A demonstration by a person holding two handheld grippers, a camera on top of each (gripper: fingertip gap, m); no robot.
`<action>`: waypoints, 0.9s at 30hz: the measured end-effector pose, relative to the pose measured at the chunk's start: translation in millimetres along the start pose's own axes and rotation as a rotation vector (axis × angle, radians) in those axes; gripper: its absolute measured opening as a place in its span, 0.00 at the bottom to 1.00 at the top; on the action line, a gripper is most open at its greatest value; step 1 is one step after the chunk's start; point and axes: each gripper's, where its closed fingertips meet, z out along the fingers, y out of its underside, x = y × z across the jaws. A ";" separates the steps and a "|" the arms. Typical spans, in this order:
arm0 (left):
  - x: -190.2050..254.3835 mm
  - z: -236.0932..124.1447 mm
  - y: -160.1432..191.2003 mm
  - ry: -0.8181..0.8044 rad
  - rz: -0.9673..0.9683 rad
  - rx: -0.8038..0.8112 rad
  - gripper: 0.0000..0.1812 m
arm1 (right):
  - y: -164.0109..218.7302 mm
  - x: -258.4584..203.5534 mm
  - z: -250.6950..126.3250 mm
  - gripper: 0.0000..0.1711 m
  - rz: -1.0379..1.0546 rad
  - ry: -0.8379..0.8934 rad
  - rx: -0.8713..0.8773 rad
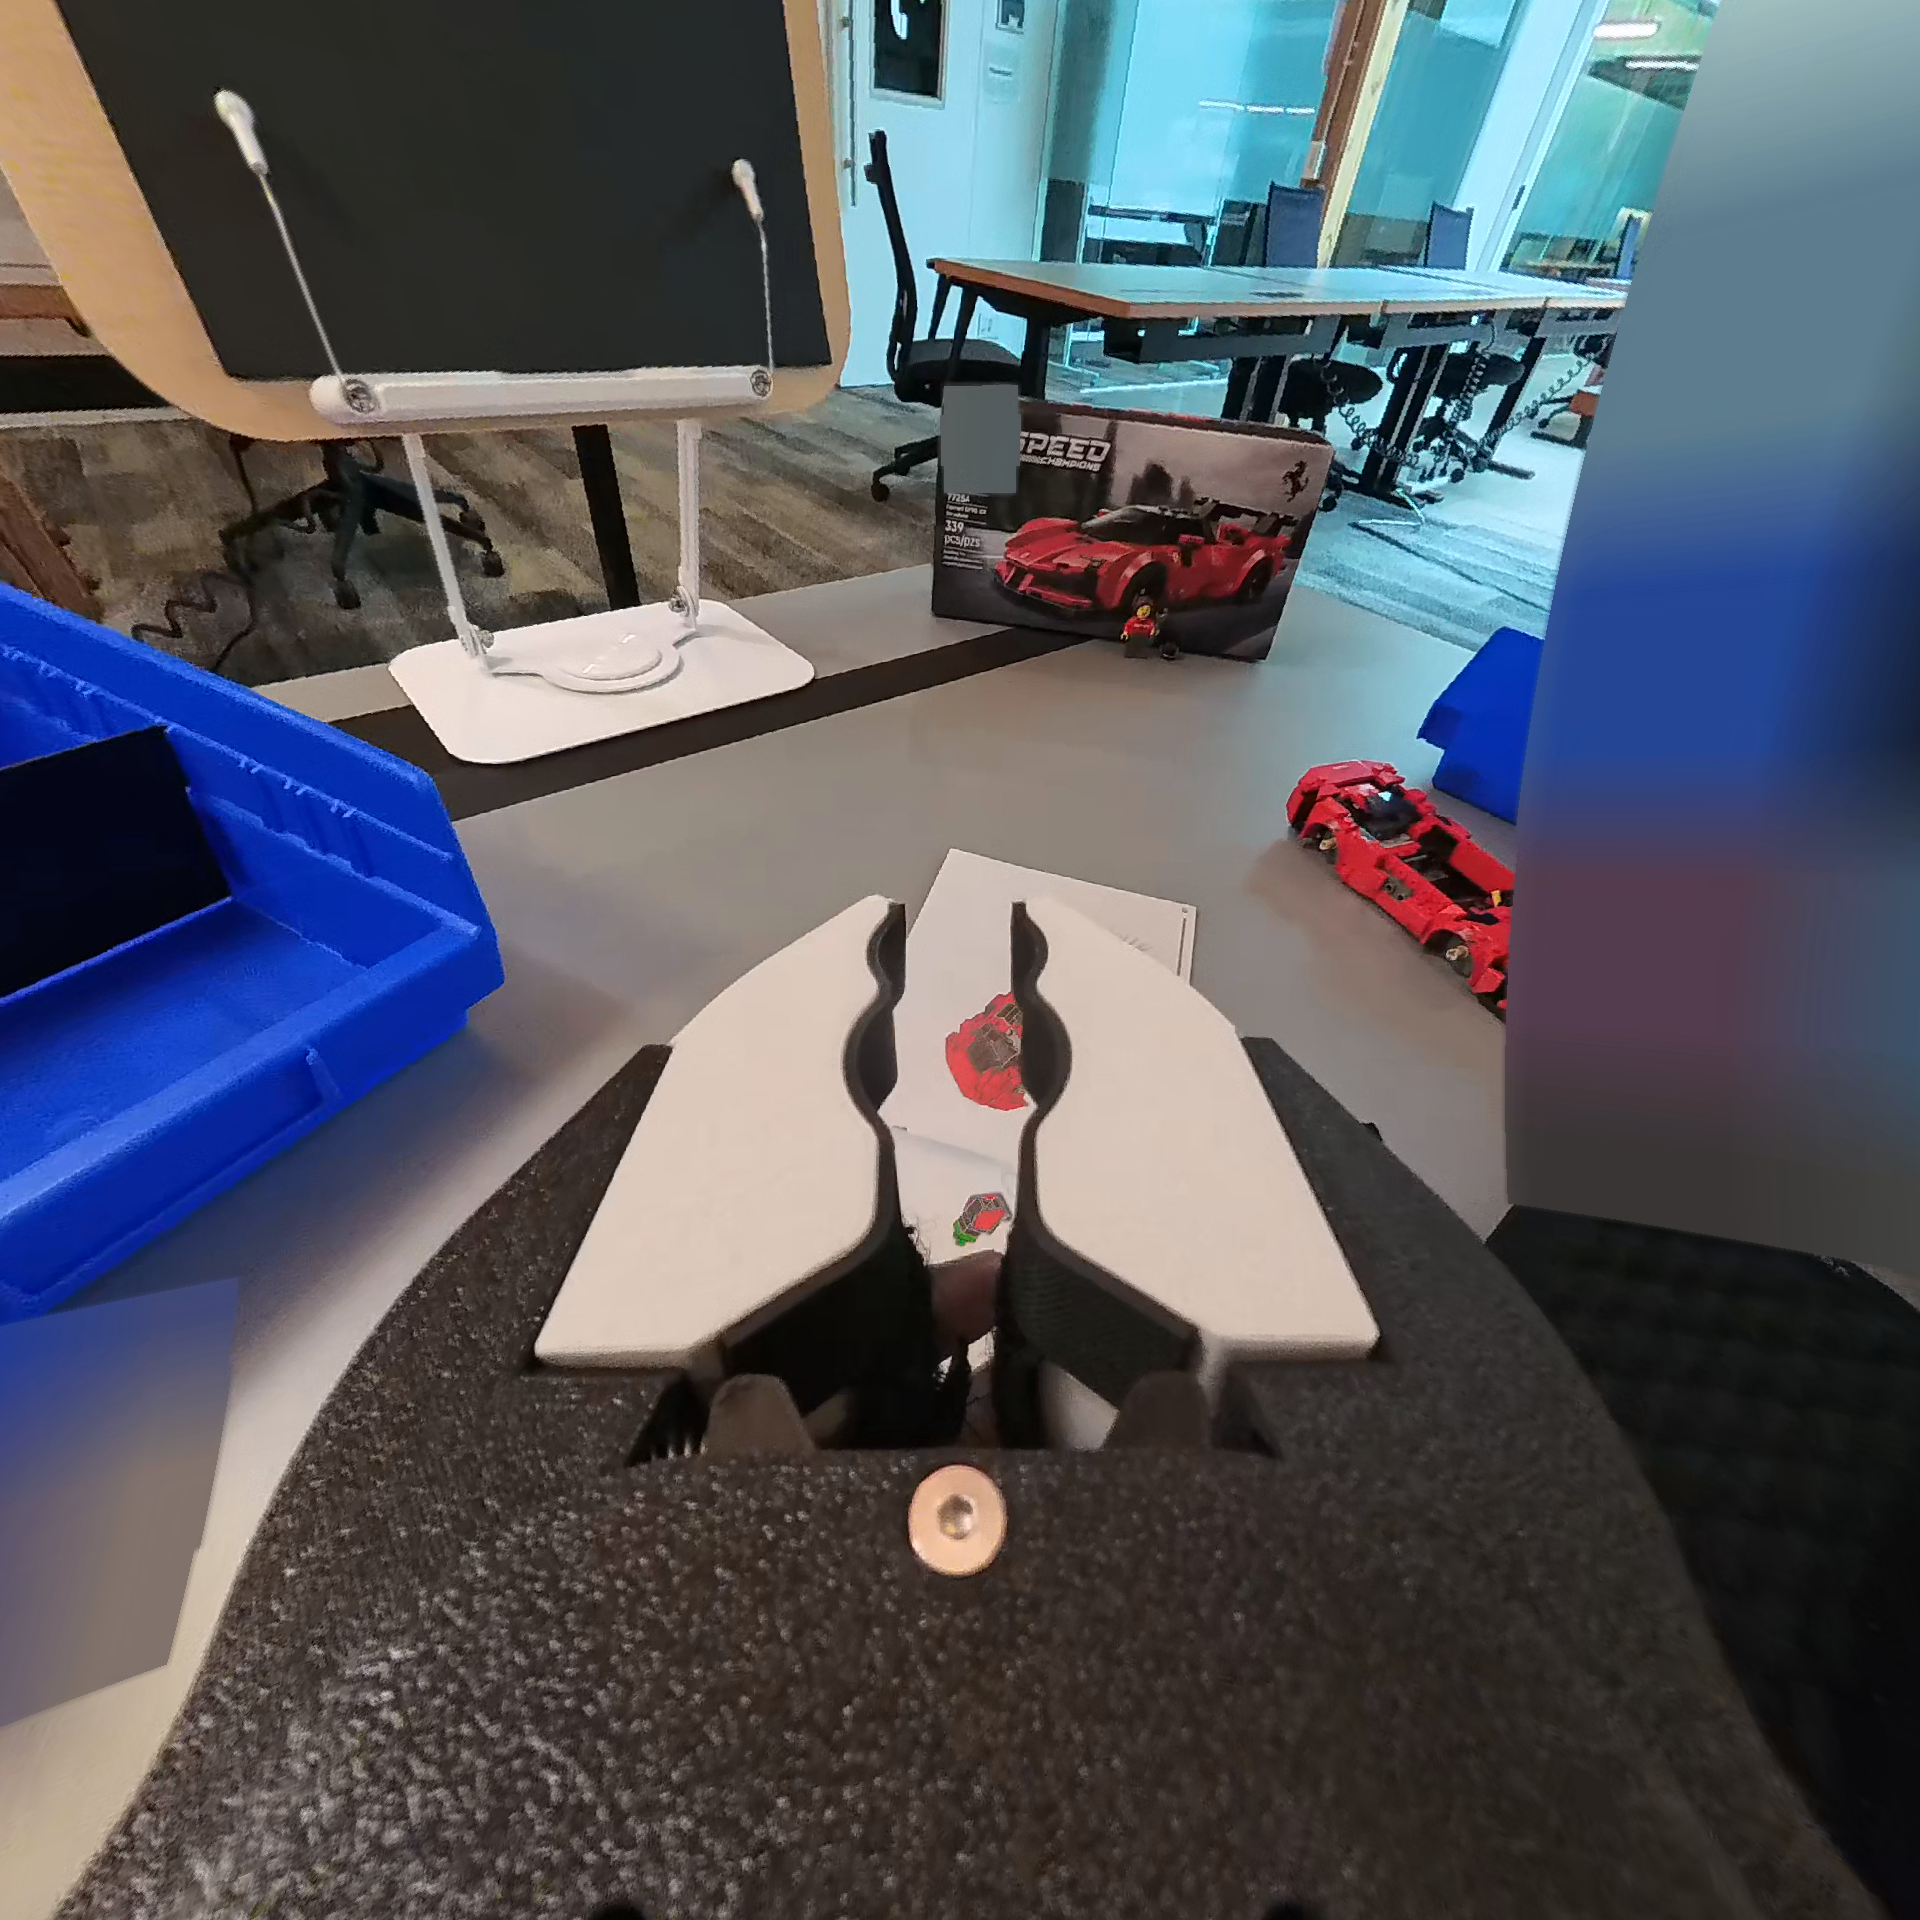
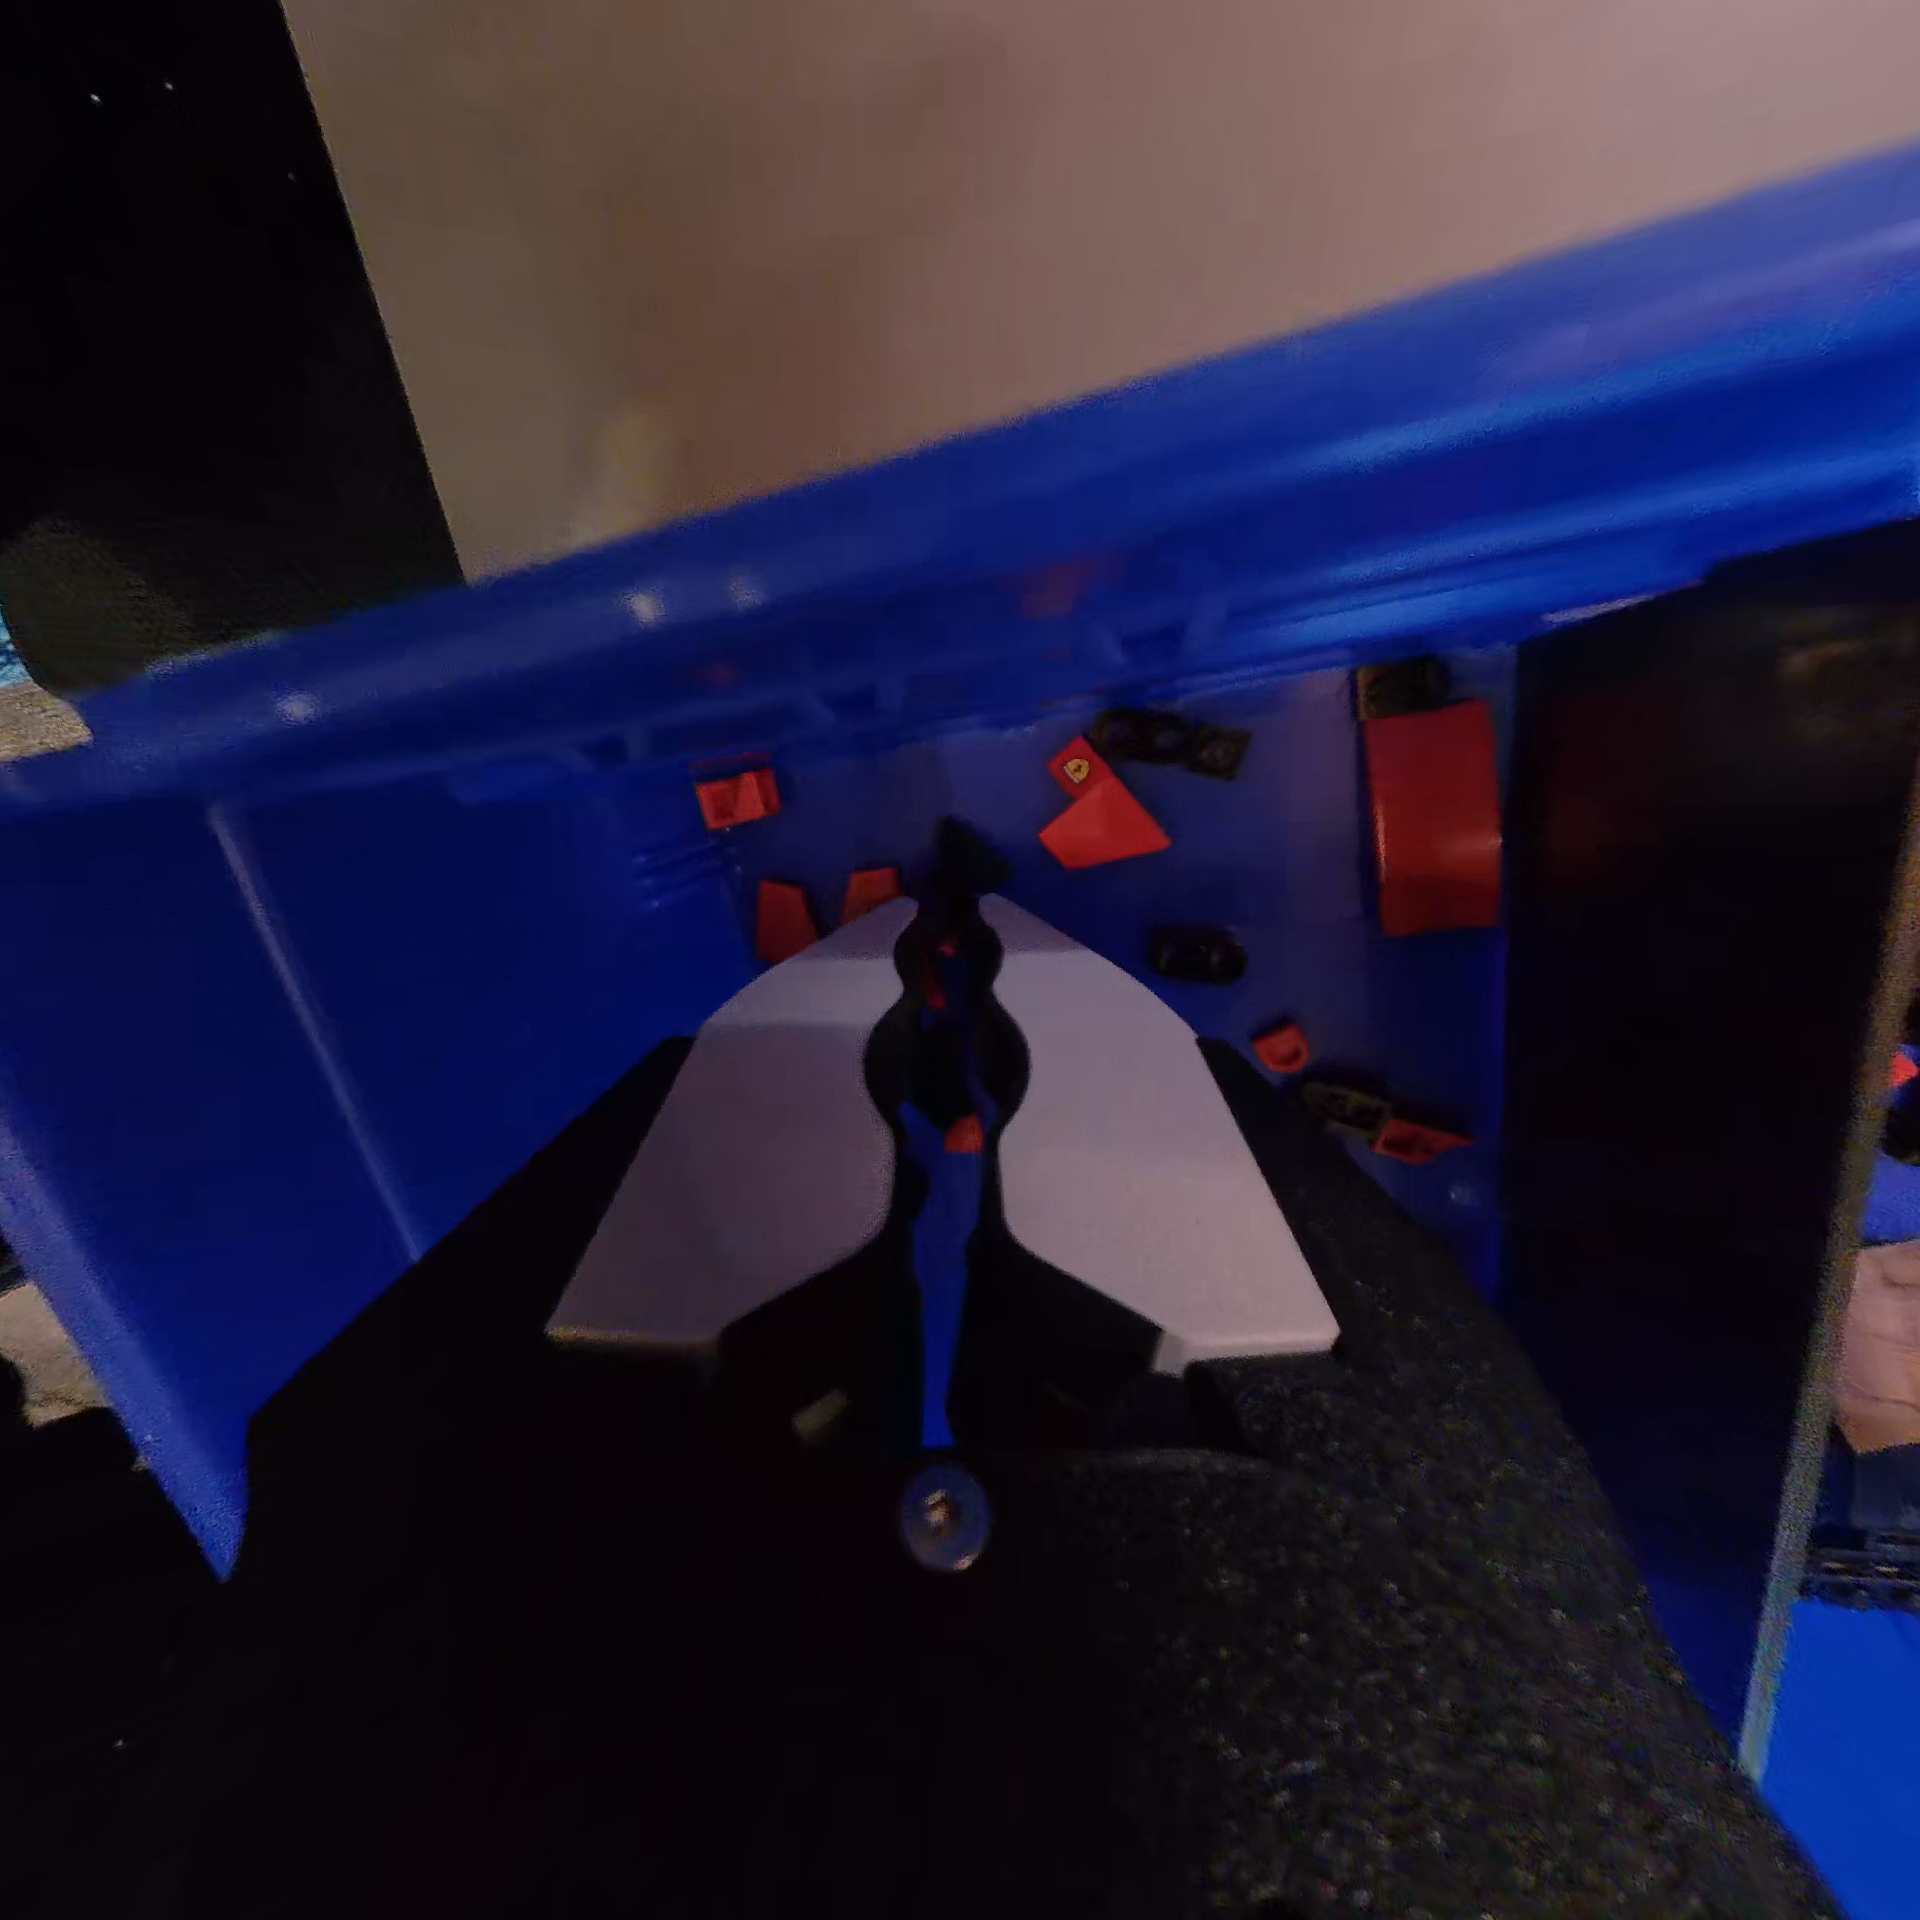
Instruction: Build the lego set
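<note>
Part-built red lego car [image 1: 1403, 868] sits on the grey table [image 1: 831, 810] at 3 o'clock in the left wrist view, lying loose, nothing touching it. Instruction sheet [image 1: 961, 1049] lies flat directly under the left gripper [image 1: 953, 914], whose white fingers [image 1: 769, 1091] are spread a little with nothing between them, hovering over the paper. Lego box [image 1: 1127, 530] stands upright at 1 o'clock at the far table edge, a small minifigure [image 1: 1141, 623] in front of it. White book stand [image 1: 582, 665] at 11 o'clock, holding a dark board. Blue bin [image 1: 208, 935] at 9 o'clock with a black divider inside. Right gripper [image 2: 954, 862] is down inside a second blue bin [image 2: 416, 987], jaws pressed together on a small black piece [image 2: 961, 854] at the tips. Loose red and black bricks scattered across the bin floor from 12 to 3 o'clock: a red wedge [image 2: 1103, 826], a larger red curved piece [image 2: 1434, 831], a black plate [image 2: 1169, 740]. View is blurred, finer detail unreadable.
</note>
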 end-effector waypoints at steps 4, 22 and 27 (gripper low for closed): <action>-2.5 -5.8 1.9 -0.001 -0.016 0.025 0.10 | -1.6 1.4 -0.2 0.03 0.000 0.018 0.010; -14.0 -25.0 10.4 -0.027 -0.044 0.055 0.10 | -10.0 7.3 0.1 0.15 0.144 0.172 0.019; -8.7 -15.4 12.7 -0.004 -0.035 0.031 0.11 | -10.3 10.3 0.7 0.11 0.112 0.223 0.001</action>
